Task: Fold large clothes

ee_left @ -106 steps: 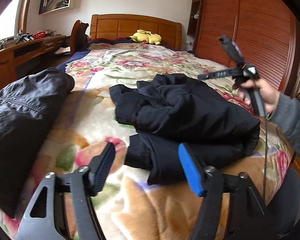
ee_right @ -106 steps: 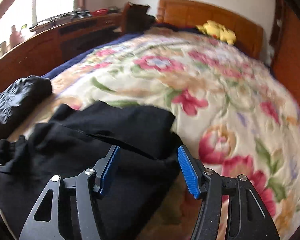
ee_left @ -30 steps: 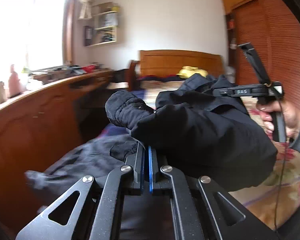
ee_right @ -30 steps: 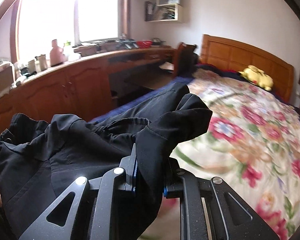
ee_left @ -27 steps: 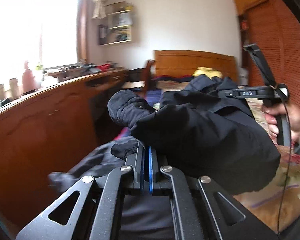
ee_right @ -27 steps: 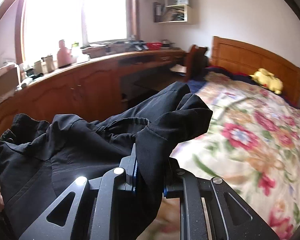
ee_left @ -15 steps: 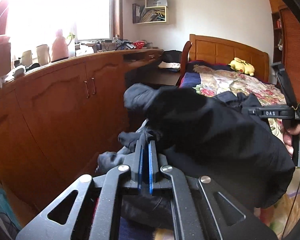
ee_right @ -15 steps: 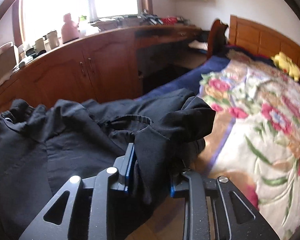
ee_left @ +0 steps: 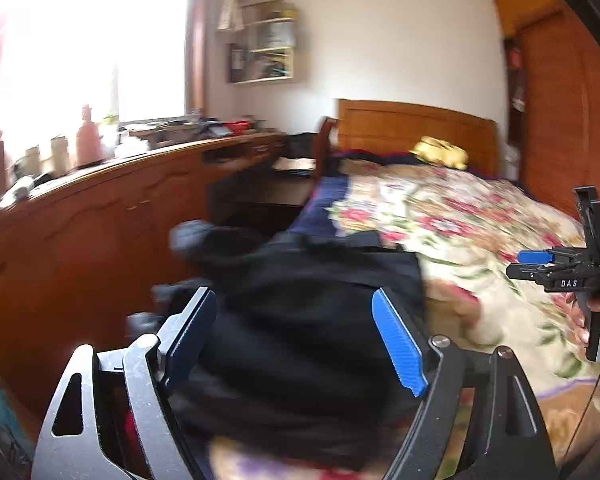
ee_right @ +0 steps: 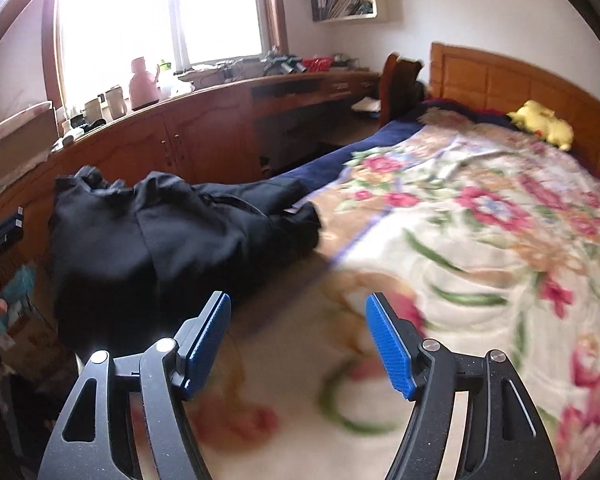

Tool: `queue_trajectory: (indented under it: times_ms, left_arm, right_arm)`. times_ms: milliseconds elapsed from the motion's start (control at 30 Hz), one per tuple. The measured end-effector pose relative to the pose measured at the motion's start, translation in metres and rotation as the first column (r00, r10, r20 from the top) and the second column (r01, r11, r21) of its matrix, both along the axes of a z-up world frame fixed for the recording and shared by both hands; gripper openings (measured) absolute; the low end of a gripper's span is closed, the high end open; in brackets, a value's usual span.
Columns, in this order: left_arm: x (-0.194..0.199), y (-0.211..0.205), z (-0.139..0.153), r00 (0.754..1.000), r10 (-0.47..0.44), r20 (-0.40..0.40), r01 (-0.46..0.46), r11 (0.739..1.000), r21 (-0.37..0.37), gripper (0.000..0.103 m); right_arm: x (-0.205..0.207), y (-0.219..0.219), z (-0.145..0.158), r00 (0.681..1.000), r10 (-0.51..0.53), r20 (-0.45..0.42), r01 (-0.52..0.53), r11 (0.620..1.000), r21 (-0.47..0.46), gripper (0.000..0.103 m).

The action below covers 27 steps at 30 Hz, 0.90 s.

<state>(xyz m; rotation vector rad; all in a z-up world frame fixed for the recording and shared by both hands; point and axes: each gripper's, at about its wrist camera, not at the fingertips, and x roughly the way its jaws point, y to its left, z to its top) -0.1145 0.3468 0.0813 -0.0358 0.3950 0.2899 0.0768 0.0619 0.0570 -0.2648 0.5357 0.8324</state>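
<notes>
A black folded garment (ee_left: 312, 320) lies in a heap at the left near corner of the bed, on another dark garment. It also shows in the right wrist view (ee_right: 160, 236). My left gripper (ee_left: 294, 340) is open, its blue pads on either side of the heap and just above it. My right gripper (ee_right: 298, 332) is open and empty over the floral blanket (ee_right: 480, 248), to the right of the heap. The right gripper also shows at the right edge of the left wrist view (ee_left: 556, 268).
A long wooden cabinet (ee_right: 204, 128) with bottles and cups runs along the left under the window. A wooden headboard (ee_right: 512, 80) and a yellow plush toy (ee_right: 540, 124) are at the far end. A wooden wardrobe (ee_left: 560, 120) stands on the right.
Both grippers have opened and let go of the black garment, which now rests on the bed's left corner. The right gripper has drawn back to the right over the blanket.
</notes>
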Motion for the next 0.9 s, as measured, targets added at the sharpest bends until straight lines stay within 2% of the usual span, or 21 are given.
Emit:
queue_trajectory:
  times_ms: [100,200,300,467,733,900]
  left_arm:
    - [0.017,-0.042,0.005,0.998,-0.069,0.002,0.069,0.997,0.025,0.084]
    - [0.04,-0.087,0.007,0.986,-0.168,0.006,0.168,0.986,0.017,0.087]
    - [0.063,-0.14,0.002,0.965,-0.264,0.005,0.264,0.965,0.008,0.088]
    - [0.089,-0.212,-0.007,0.93,-0.367,-0.003,0.367,0.93,-0.015,0.089]
    - [0.118,-0.294,-0.024,0.893,-0.45,-0.006,0.449,0.892,-0.048,0.089]
    - [0.133,-0.329,-0.034,0.883,-0.469,-0.013,0.467,0.882,-0.063,0.089]
  right_arm:
    - [-0.018,-0.045,-0.002,0.997,-0.063,0.043,0.062,0.998,0.011,0.072]
    - [-0.032,-0.088,-0.002,0.988,-0.133,0.077,0.13,0.991,0.044,0.072]
    - [-0.04,-0.127,-0.005,0.975,-0.202,0.089,0.197,0.979,0.059,0.072]
    - [-0.05,-0.178,-0.014,0.947,-0.304,0.101,0.298,0.952,0.07,0.072]
    - [-0.064,-0.233,-0.021,0.897,-0.431,0.095,0.418,0.899,0.131,0.072]
    - [-0.064,-0.242,-0.03,0.863,-0.489,0.126,0.47,0.869,0.155,0.072]
